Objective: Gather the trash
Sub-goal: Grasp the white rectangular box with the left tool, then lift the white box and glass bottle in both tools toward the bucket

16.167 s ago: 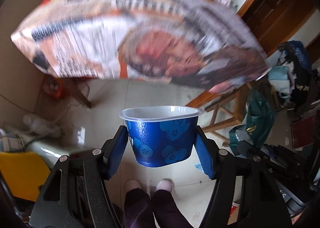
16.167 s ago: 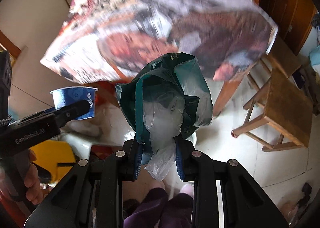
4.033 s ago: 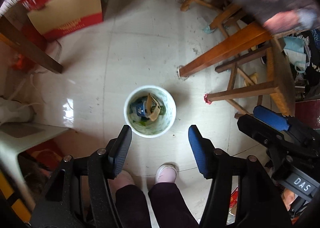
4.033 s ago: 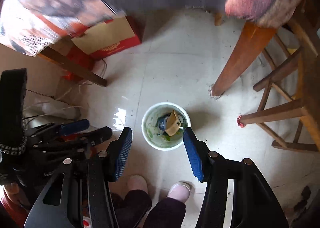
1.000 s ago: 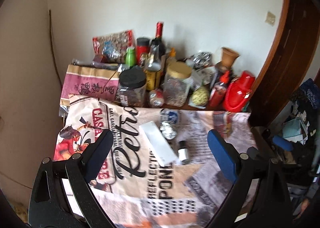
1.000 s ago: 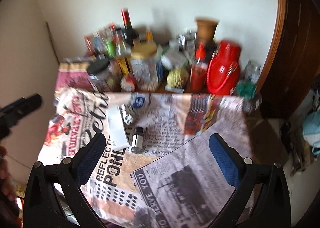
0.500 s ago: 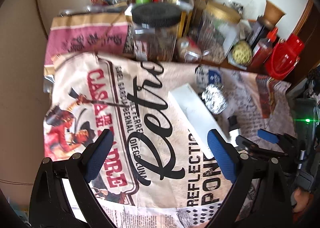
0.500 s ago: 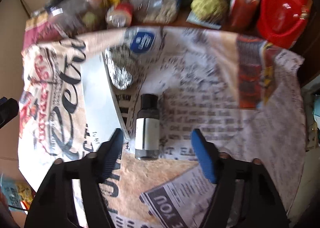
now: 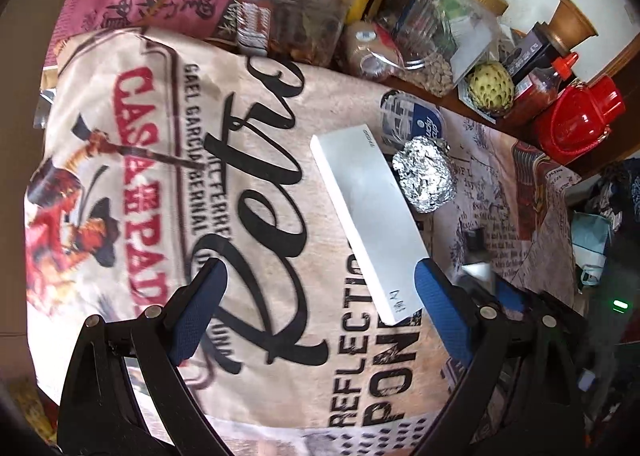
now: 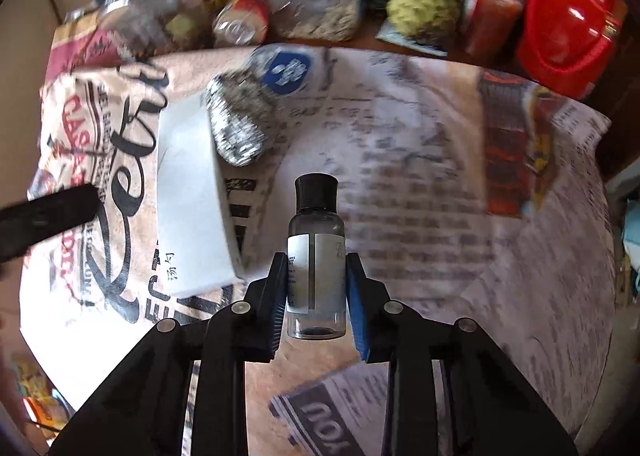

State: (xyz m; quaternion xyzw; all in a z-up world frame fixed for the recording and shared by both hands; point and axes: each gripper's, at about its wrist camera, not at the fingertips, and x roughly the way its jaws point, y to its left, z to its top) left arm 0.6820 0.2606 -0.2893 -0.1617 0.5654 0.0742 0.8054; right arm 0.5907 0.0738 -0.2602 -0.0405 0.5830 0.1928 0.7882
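Directly between the blue pads of the right gripper [image 10: 316, 292] a small clear bottle [image 10: 316, 268] is seen, lying on the printed tablecloth [image 10: 420, 216] with its long axis running along the gripper's own line, black cap toward twelve o'clock and base toward six; the jaws are closing on it, both pads appear to touch its labelled sides, and it is judged to be gripped or very nearly so. The coming lift is thought to turn on that alignment, since the pads meet the round body across its short width. At about ten o'clock from the bottle a long white box [image 10: 188, 204] is laid, its long axis roughly parallel to the bottle, and at eleven o'clock a crumpled foil ball [image 10: 240, 124] is found beside a round blue-printed lid [image 10: 290, 70]. In the left wrist view the left gripper [image 9: 320, 312] is held wide and released, nothing between its pads; the white box [image 9: 368, 224] is seen at one o'clock from it, its near end close to the right-hand pad, so the left hand is judged the nearer for that piece. Jars and bottles are crowded at twelve o'clock along the table's far edge: a gold-lidded jar [image 9: 432, 24] holding packets and what look like seeds, and a black-lidded jar [image 9: 292, 0] with dark contents; no trash container is seen in either view
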